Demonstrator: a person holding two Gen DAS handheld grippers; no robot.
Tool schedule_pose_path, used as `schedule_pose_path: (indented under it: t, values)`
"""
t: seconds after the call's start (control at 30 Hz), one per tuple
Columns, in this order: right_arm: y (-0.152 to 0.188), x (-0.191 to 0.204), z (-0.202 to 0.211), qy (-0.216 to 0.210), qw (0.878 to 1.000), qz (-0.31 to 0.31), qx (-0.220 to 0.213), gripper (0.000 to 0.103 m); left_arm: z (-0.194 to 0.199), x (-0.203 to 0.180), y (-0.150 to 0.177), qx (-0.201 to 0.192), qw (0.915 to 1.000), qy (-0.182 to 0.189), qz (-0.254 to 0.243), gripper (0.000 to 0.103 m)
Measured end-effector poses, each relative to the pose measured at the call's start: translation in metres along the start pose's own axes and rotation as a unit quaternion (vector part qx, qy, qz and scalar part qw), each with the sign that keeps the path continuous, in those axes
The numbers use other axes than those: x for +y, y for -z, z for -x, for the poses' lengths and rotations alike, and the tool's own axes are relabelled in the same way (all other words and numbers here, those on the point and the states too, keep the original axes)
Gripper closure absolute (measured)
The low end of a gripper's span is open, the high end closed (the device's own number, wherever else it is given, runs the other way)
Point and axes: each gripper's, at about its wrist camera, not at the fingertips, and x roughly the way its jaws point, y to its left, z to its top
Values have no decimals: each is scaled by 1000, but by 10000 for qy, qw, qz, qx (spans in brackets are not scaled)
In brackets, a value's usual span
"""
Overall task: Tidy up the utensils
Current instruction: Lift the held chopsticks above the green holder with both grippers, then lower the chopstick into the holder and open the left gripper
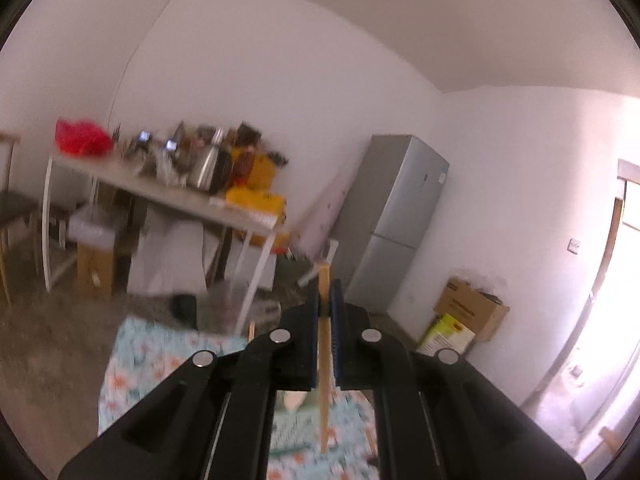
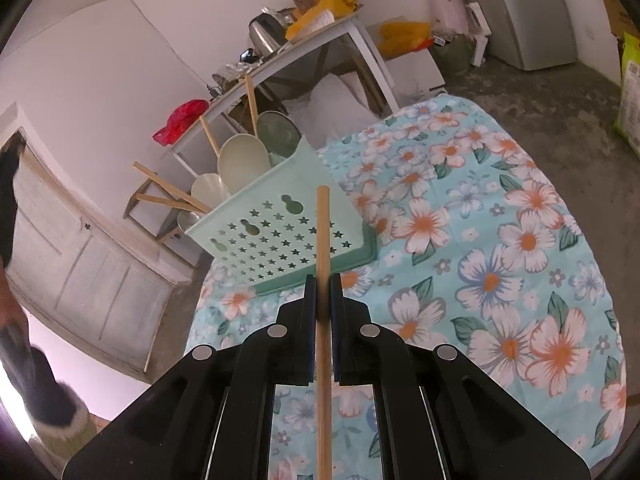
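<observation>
While several utensils (image 2: 244,156) already stood in the green basket (image 2: 280,232) on the floral cloth (image 2: 500,240), you held a wooden handle clamped in both the left gripper (image 1: 325,300) and the right gripper (image 2: 322,292), neither yet in the basket.

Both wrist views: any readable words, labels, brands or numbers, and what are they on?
None can be read.
Cardboard box: dark print, too blurred.
Fridge: door sticker, too small.
Yellow-green bag: print, too small.
Yellow package: dark marking, blurred.
</observation>
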Motion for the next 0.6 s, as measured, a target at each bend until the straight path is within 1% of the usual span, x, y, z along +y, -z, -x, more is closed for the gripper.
schedule_pose_path:
  t: [0.1,0.2,0.27,0.33,0.4,0.53,0.6]
  values:
    - [1,3,0,-15,10000,58,10,98,-16,-11,-4,-292,9985,-269,-384,98]
    - [0,7,1,-13,9999,125,-17,98,-39,-15,-1,-399,9952,-591,-673,98]
    - [-1,8,2,-31,9999,154,-43,98,-52,-11,2,-368,9943,-696,-722,98]
    - [-2,8,2,-23,9998,169,-64,98,-67,-9,10,-343,9918,-871,-873,98]
    - [-2,8,1,-31,9998,168,-70,98,-81,-5,19,-234,9911,-945,-907,98]
    - [-2,7,0,-27,9998,160,-74,98,-103,6,43,38,9916,-978,-840,98]
    - [-2,7,0,-18,9998,169,-71,98,-111,13,53,171,9933,-884,-727,98]
